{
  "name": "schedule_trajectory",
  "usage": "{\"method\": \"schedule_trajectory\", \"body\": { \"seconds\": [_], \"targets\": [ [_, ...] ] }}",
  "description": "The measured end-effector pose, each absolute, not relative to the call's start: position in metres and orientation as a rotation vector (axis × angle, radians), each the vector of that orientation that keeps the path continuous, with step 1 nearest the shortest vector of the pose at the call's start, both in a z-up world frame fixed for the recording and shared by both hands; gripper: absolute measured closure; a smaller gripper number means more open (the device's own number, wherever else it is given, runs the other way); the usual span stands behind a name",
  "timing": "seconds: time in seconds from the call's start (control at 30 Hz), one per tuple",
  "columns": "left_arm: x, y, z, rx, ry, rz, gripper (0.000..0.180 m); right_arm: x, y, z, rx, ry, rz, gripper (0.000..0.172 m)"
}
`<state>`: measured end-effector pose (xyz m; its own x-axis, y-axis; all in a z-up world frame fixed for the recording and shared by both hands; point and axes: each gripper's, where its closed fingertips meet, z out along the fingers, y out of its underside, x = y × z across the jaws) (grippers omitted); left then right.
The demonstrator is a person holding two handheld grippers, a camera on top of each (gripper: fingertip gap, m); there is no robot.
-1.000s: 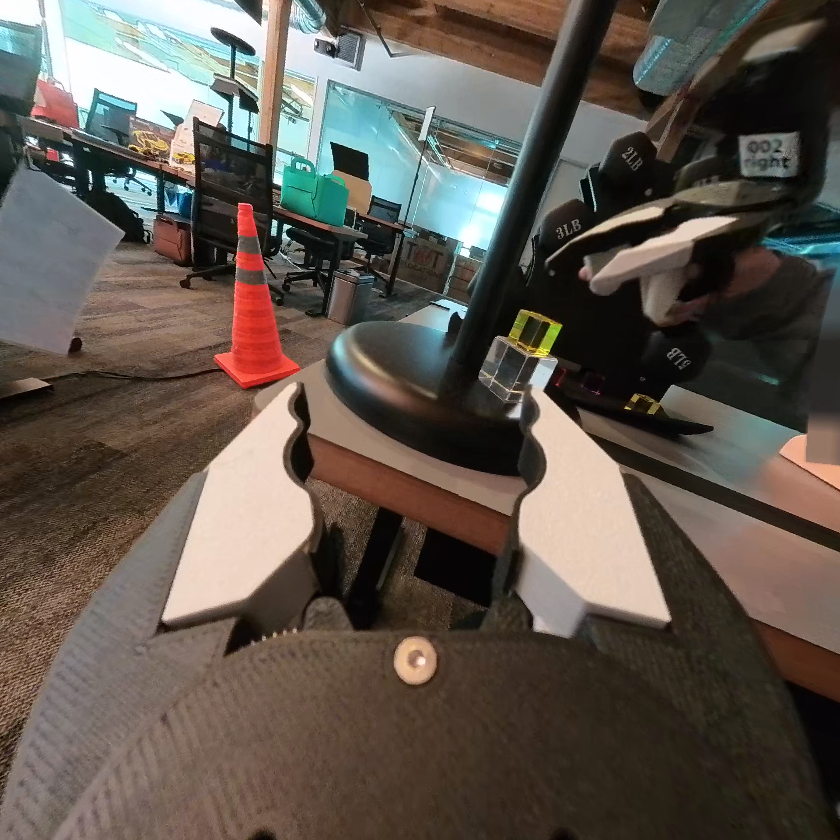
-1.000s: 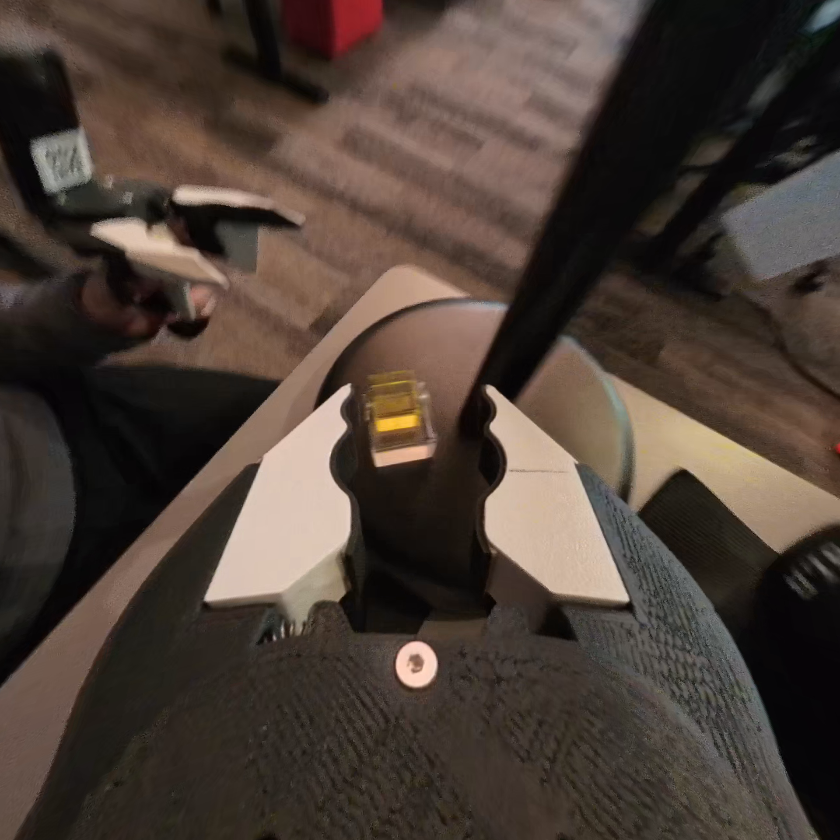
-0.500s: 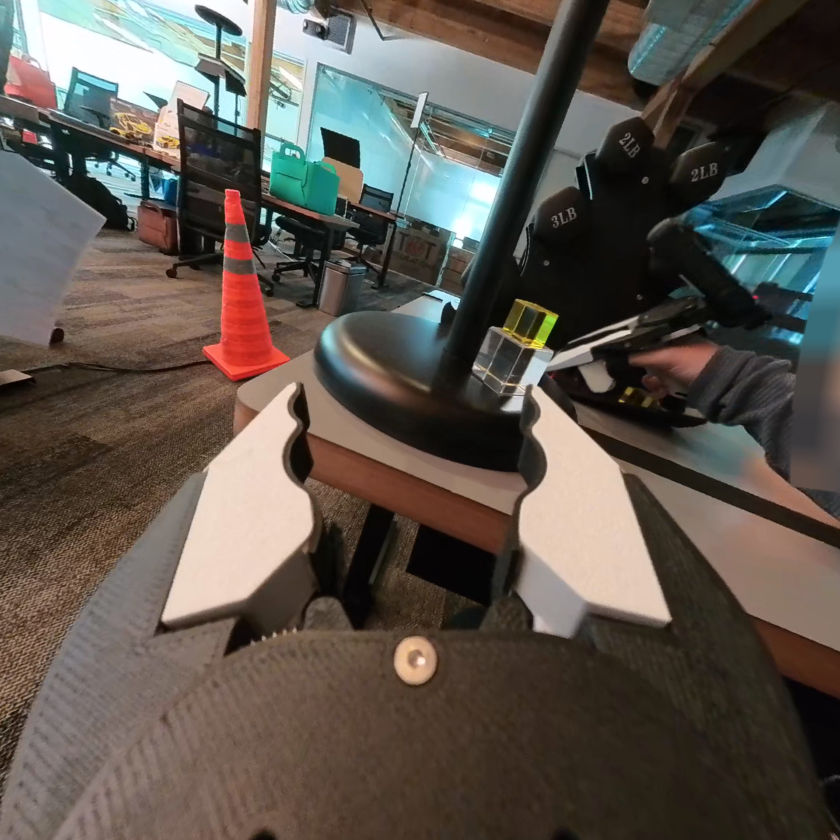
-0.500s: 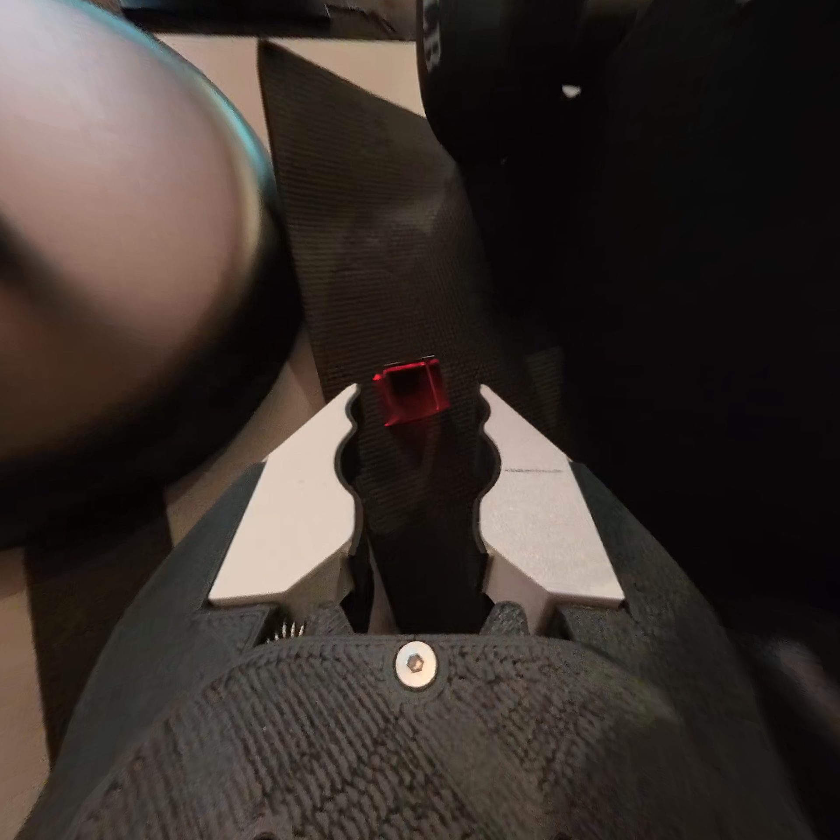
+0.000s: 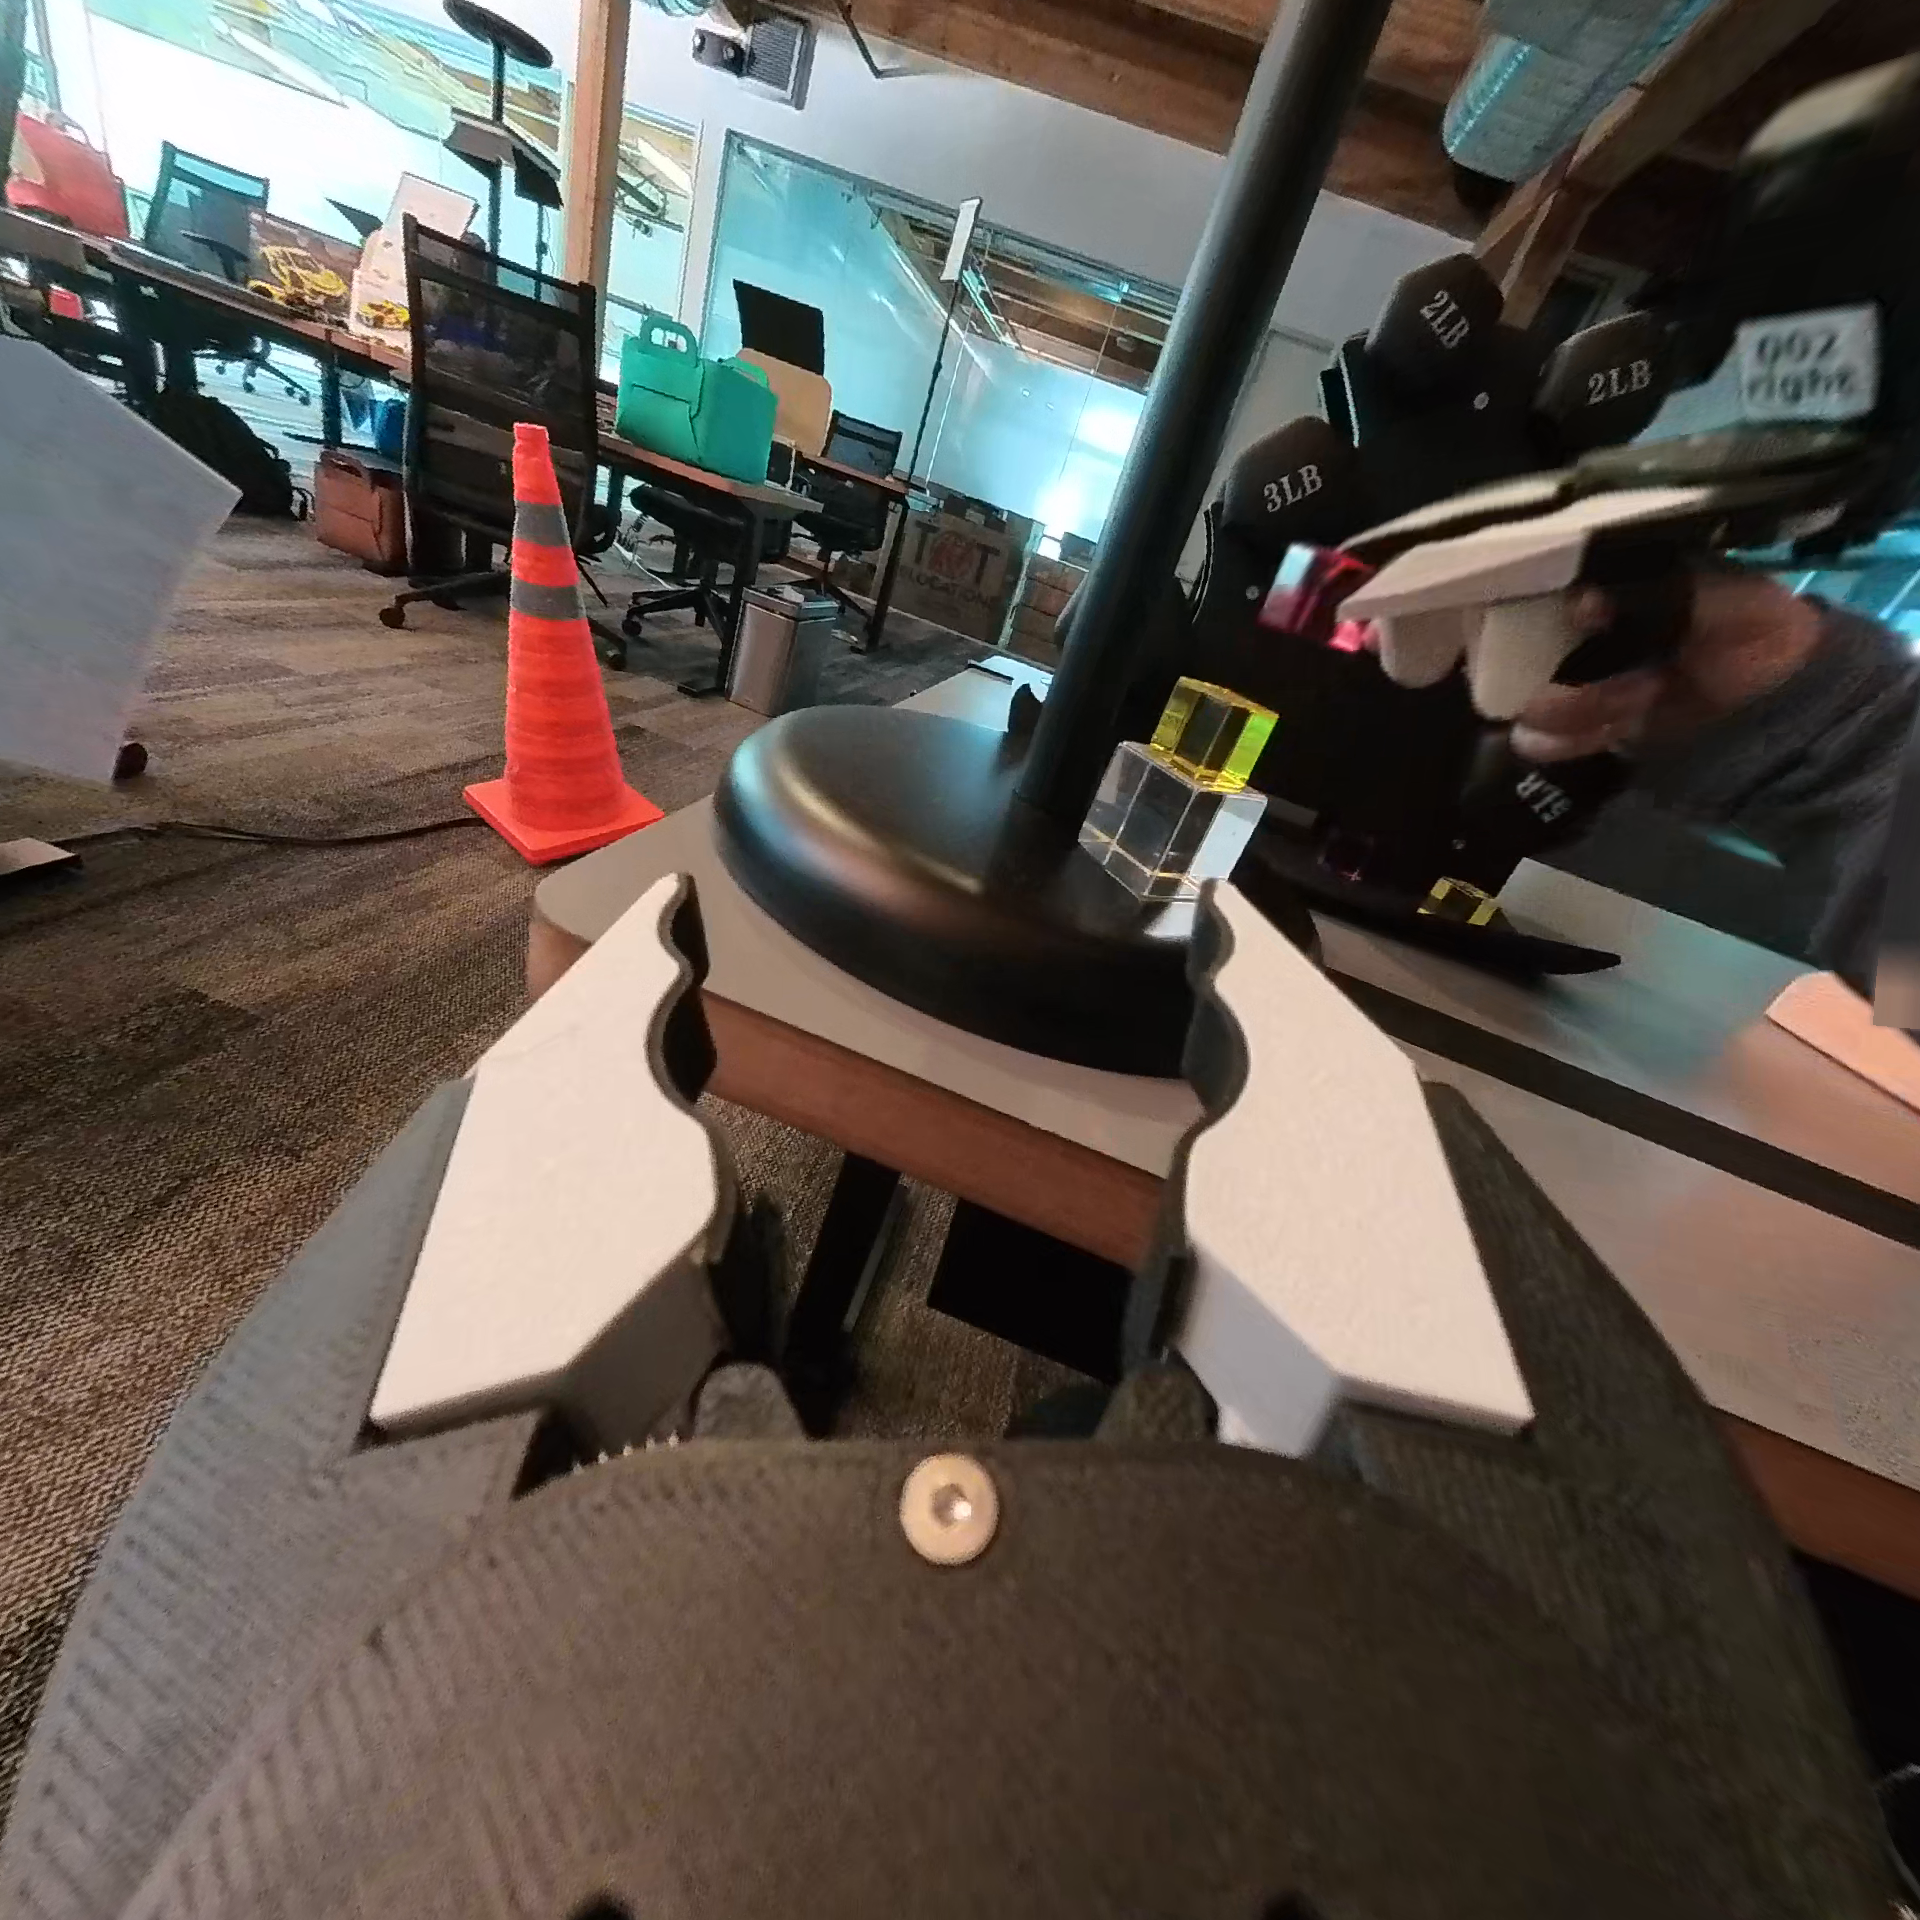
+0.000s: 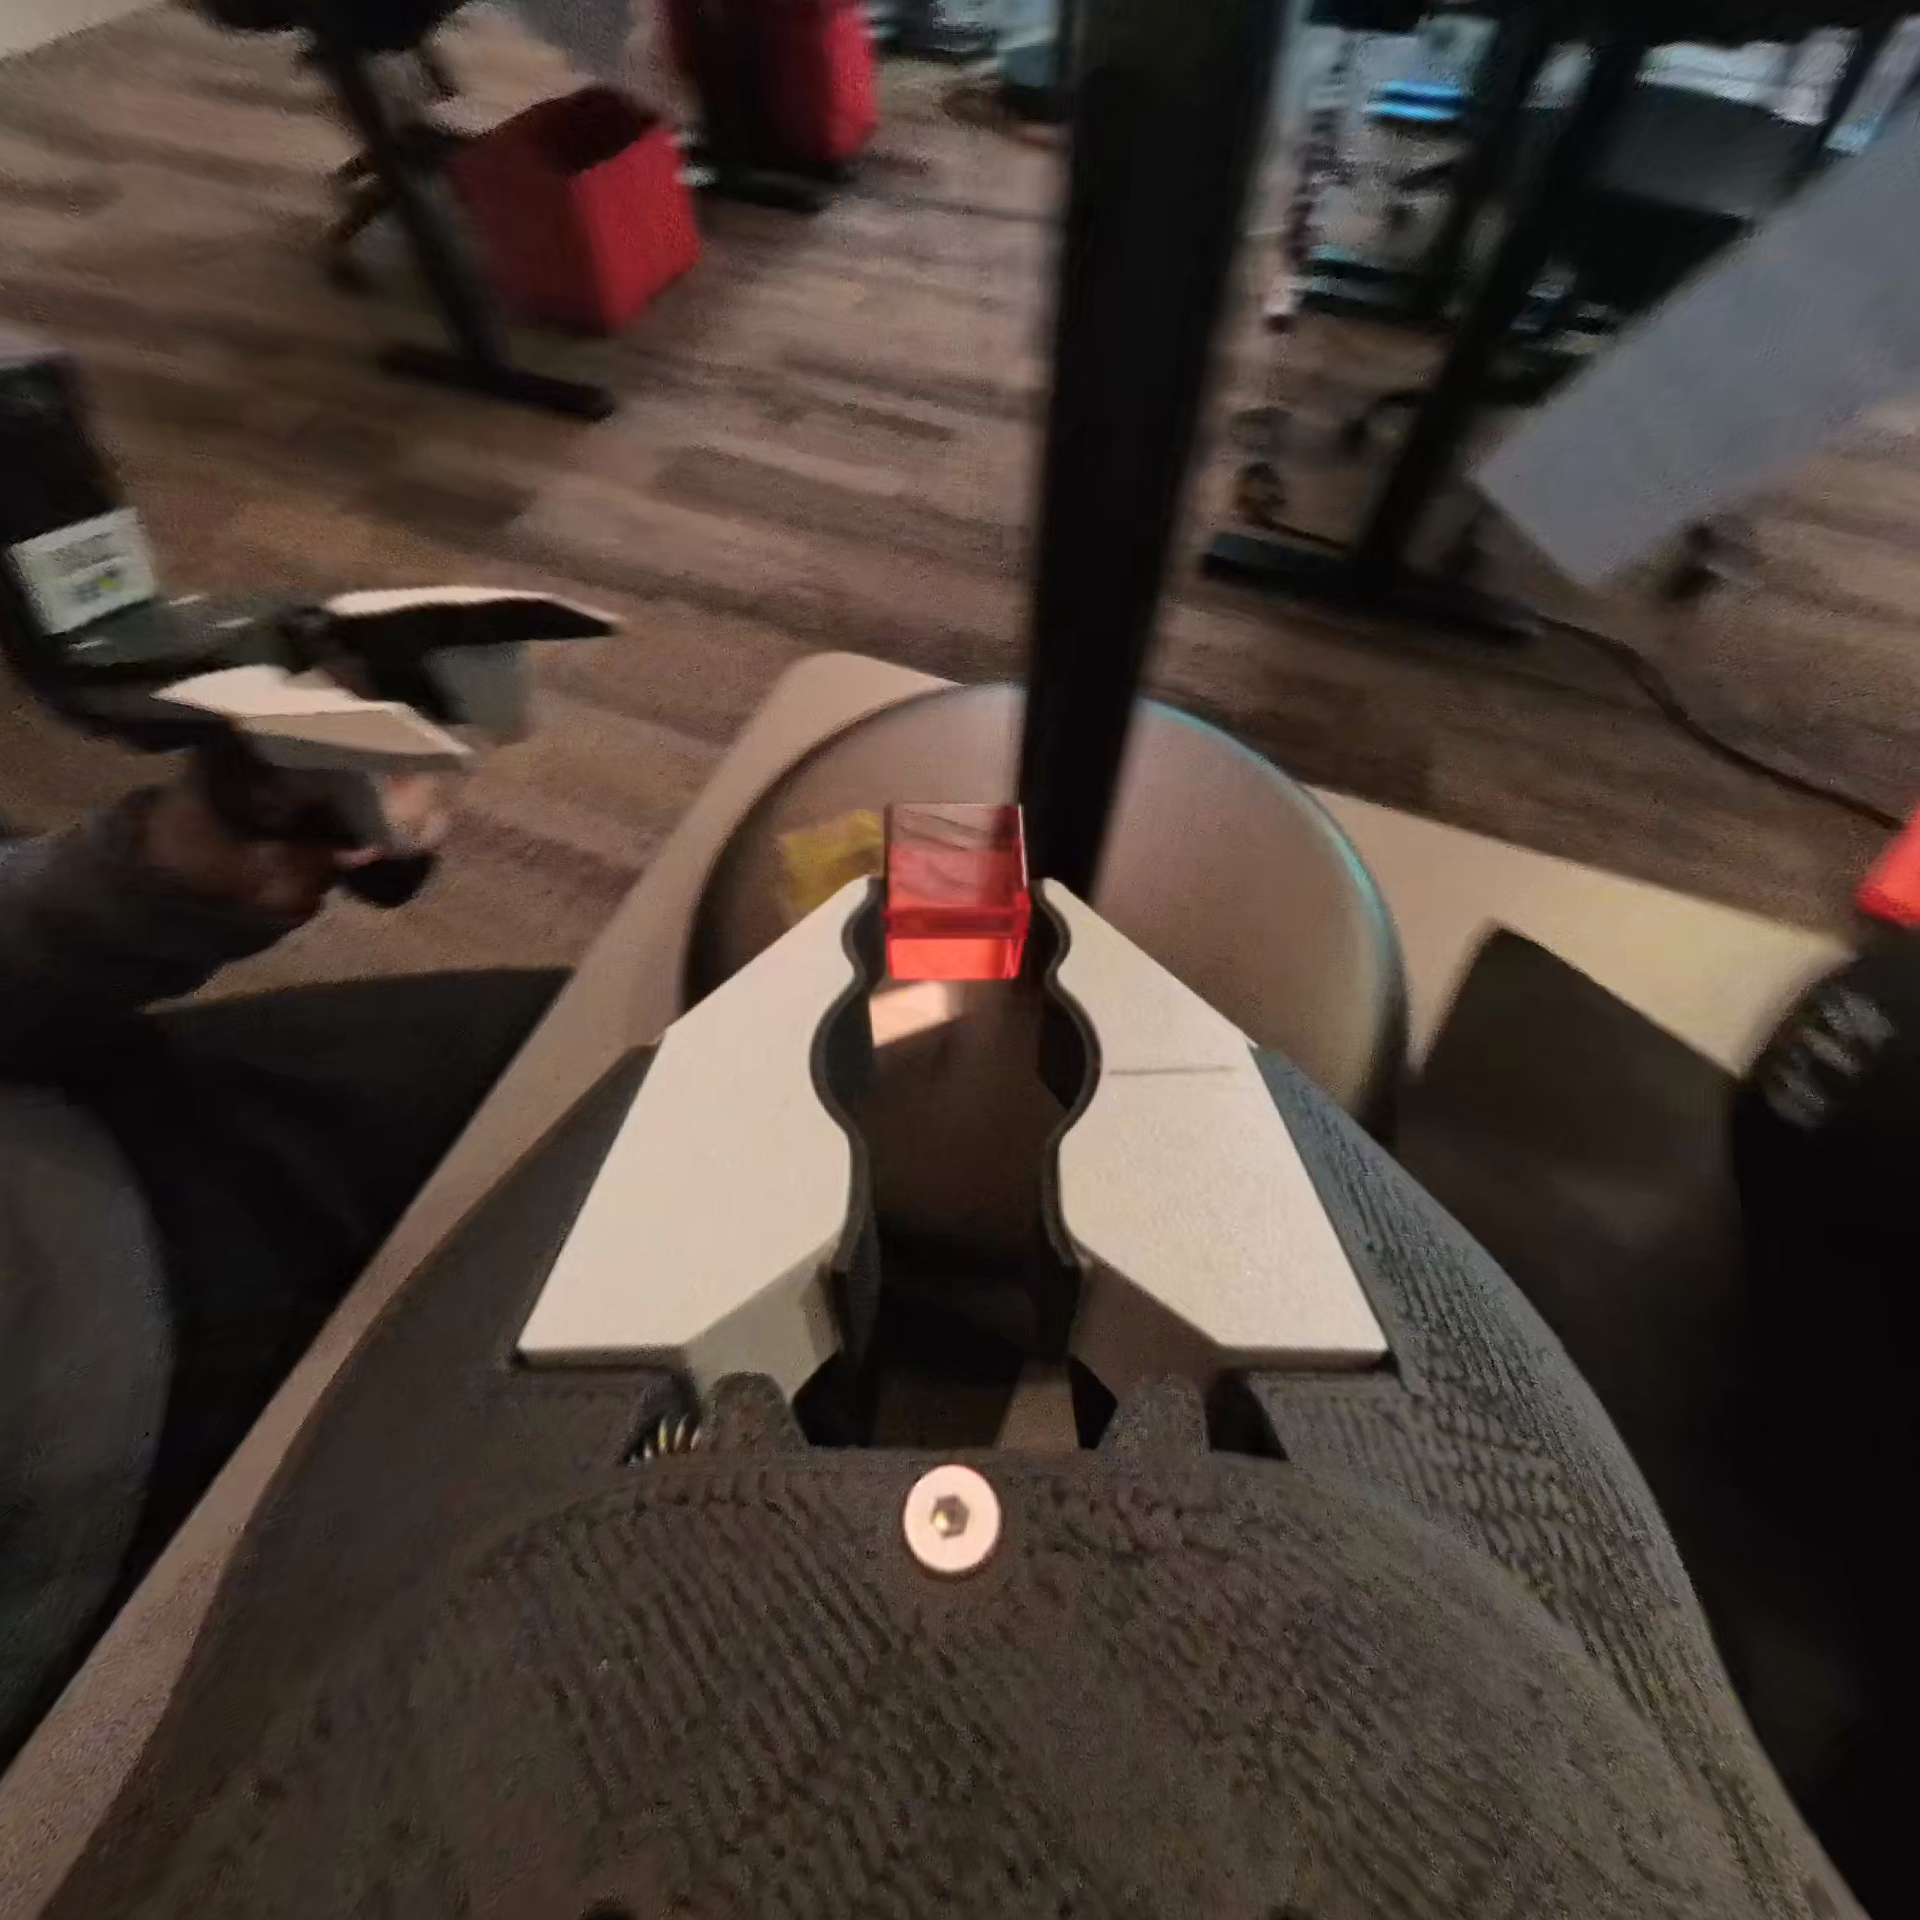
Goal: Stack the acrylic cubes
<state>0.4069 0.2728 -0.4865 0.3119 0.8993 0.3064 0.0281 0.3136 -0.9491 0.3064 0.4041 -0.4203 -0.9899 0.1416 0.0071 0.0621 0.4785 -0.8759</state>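
Open-plan office: desks (image 5: 260,312), swivel chairs (image 5: 499,416)

Pale fingers (image 6: 727,1143) — dark, perhaps textured, body

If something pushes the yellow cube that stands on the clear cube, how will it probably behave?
The yellow cube looks glossy and hard, and so does the clear cube under it, so it will probably slide easily. It sits near one corner of the clear cube, so a small push may drop it onto the black lamp base. It seems rigid and unlikely to roll.

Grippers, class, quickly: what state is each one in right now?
Left gripper: open, holding nothing.
Right gripper: closed on a red cube.
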Motion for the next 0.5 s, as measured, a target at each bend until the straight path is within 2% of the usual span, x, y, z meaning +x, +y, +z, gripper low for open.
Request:
{"method": "schedule_trajectory", "body": {
  "seconds": [0.17, 0.5],
  "targets": [
    [0.407, 0.274, -0.486, -1.095, -1.092, 0.757, 0.088, 0.333, 0.377, -0.420, 0.104, -2.809, 1.378, 0.146],
    [0.407, 0.271, -0.484, -1.088, -1.091, 0.763, 0.088, 0.326, 0.370, -0.439, 0.113, -2.860, 1.333, 0.146]
  ]
}}
